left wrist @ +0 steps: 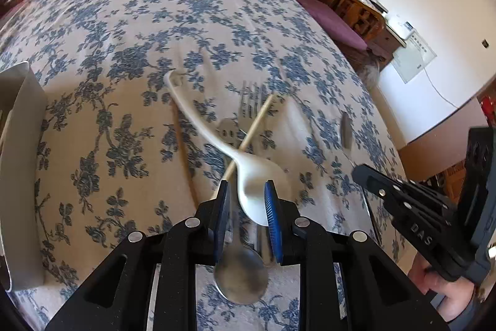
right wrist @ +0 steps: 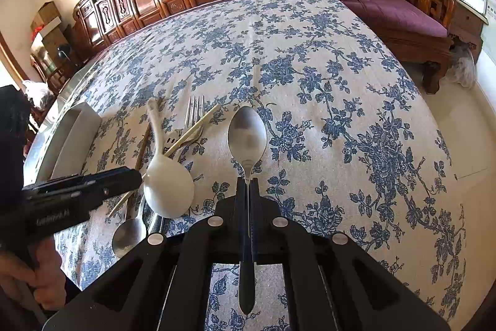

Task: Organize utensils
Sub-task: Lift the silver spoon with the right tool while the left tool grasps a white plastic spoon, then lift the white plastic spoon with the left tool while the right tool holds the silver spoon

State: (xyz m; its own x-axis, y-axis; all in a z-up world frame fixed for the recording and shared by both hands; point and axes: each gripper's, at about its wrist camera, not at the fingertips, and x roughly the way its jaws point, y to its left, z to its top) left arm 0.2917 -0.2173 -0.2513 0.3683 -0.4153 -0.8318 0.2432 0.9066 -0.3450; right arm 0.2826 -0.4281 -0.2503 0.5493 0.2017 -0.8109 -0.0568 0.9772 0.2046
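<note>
A white ceramic spoon [left wrist: 251,176] lies across a pale chopstick [left wrist: 251,134] on the flowered tablecloth [left wrist: 124,51], with its handle pointing away. Its bowl sits between the blue pads of my left gripper [left wrist: 246,186]. The right pad is at the bowl's edge and a gap shows at the left pad. In the right wrist view the same spoon [right wrist: 169,191] lies at the tip of the left gripper [right wrist: 139,176]. My right gripper [right wrist: 248,180] is shut on the handle of a metal spoon [right wrist: 247,134], held above the cloth with its bowl forward.
A fork [right wrist: 193,114], a smiley-faced utensil [right wrist: 172,140], a brown chopstick [right wrist: 142,148] and another metal spoon [right wrist: 127,234] lie around the white spoon. A white tray [right wrist: 74,135] stands at the table's left edge. Carved wooden furniture and a purple-cushioned bench [right wrist: 393,11] lie beyond.
</note>
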